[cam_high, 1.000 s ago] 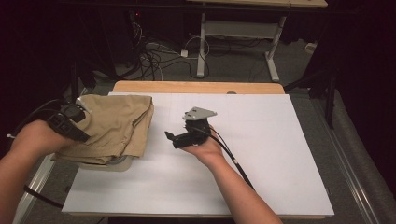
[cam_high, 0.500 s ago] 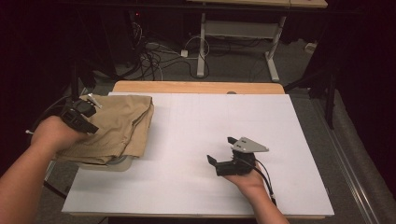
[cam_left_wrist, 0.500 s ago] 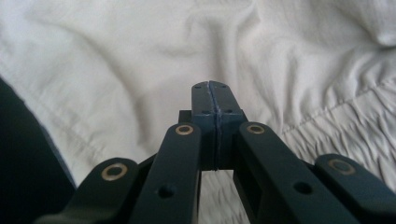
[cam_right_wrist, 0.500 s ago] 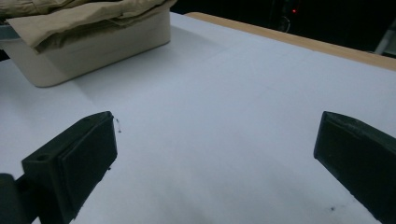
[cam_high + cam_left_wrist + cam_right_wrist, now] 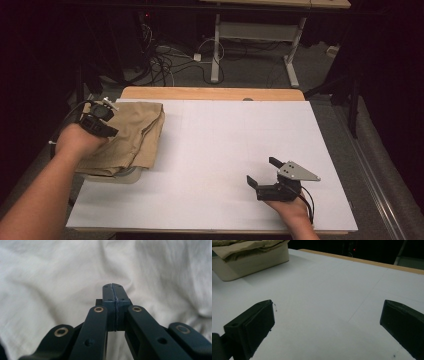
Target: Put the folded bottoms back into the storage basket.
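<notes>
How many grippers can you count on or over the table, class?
2. The left gripper sits over the tan cloth at the table's left edge; the right gripper is over the white tabletop, near the front right.

I moved the right gripper (image 5: 260, 172) away from the cloth (image 5: 131, 137) to the table's (image 5: 225, 135) near right side. The left gripper (image 5: 102, 107) closed its jaws above the cloth.

Folded tan cloth (image 5: 131, 137) lies rumpled atop a shallow white bin (image 5: 125, 176) at the table's left edge.
</notes>
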Demonstrator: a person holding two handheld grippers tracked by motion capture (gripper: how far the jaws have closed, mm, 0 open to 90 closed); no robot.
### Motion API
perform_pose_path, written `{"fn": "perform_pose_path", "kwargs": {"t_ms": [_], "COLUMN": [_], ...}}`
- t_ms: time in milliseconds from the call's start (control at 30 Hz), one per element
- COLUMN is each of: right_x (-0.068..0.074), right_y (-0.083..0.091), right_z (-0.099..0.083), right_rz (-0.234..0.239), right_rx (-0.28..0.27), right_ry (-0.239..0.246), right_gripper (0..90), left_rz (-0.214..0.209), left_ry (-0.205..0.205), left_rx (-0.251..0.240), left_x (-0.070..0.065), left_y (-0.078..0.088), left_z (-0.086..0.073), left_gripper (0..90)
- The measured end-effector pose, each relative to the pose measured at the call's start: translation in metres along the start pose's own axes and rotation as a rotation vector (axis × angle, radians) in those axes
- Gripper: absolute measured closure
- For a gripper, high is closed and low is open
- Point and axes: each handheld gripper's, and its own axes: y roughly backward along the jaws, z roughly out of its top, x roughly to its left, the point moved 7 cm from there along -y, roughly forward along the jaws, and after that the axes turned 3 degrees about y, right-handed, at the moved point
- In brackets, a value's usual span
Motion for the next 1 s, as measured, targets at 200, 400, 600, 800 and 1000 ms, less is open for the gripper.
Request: {"fn": "perform_pose_path", "kwargs": {"t_ms": [200,400,600,800,1000], "right_x": [0.001,-0.001,-0.002,-0.002,0.000], "right_y": [-0.001,0.000,0.001,-0.002,-0.004], "right_z": [-0.002,-0.005,-0.008,-0.010,-0.011], "right_rz": [0.003,0.000,0.001,0.008,0.014], "right_rx": [0.006,0.009,0.010,0.016,0.022], "right_ry": [0.003,-0.006,-0.020,-0.023,-0.021], "right_gripper": [0.6,0.6,0.7,1.5,1.5], "left_rz": [0.026,0.022,0.016,0.007,-0.003], "left_ry": [0.027,0.070,0.071,0.068,0.112], "left_rx": [-0.039,-0.036,0.015,0.067,0.000], "left_x": [0.002,0.010,0.010,0.007,0.010], "left_y": [-0.019,-0.044,-0.066,-0.089,-0.096], "left_z": [0.011,0.010,0.002,-0.002,0.005], "left_gripper": [87.8,87.8,87.8,87.8,87.9]}}
